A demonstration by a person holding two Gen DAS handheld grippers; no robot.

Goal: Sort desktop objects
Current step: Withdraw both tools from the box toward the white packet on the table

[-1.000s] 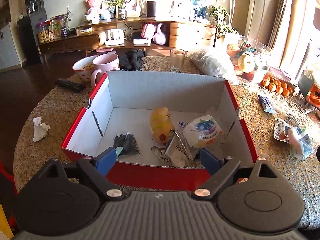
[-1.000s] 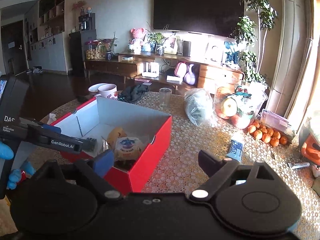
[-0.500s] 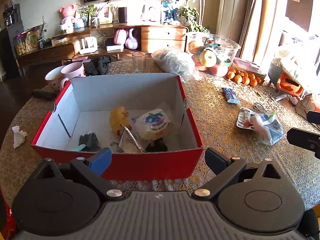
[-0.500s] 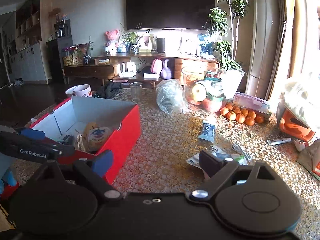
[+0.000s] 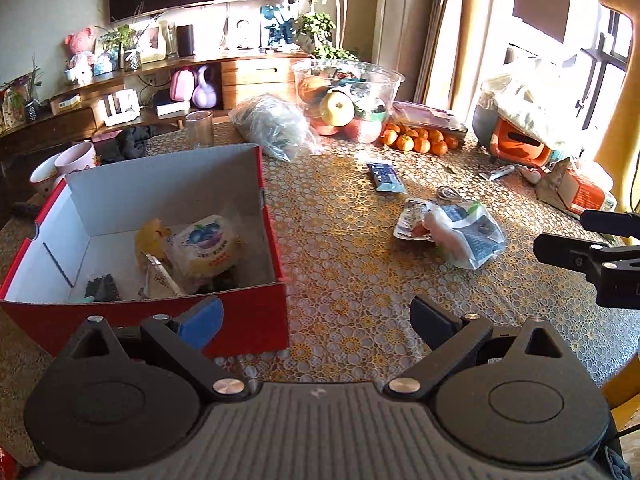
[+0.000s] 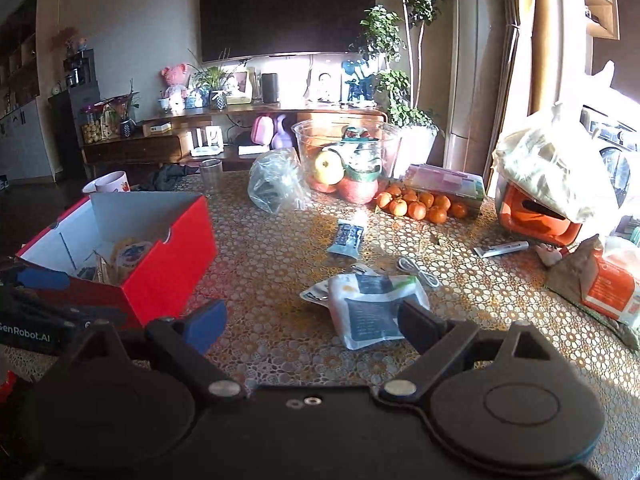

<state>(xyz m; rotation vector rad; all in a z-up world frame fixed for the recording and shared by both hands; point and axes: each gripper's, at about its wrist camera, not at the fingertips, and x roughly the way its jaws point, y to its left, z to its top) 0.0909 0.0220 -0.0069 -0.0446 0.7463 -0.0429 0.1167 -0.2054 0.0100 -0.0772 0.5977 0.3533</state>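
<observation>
Desk [image 5: 340, 232] with patterned cloth, carrying all items. Red box [image 5: 256, 320], open-topped, at left; only the left wrist view looks down into it, showing a blueberry-print packet [image 5: 206, 246], a yellow item [image 5: 149, 240], a foil sachet [image 5: 160, 280] and a small dark bag [image 5: 102, 288]. Only the right wrist view shows the wall television [image 6: 286, 8]. Clear bowl [image 6: 346, 152] at the far side, holding apples and other fruit; oranges [image 6: 420, 204] lie loose beside it. White pouch [image 6: 370, 308] flat on the cloth, well right of the box, just ahead of the right tongs [image 6: 310, 320], whose jaws stand apart and empty. Left tongs [image 5: 314, 320], jaws wide apart and empty, over the box's near right corner. Blue sachet [image 6: 346, 236] beyond the pouch.
</observation>
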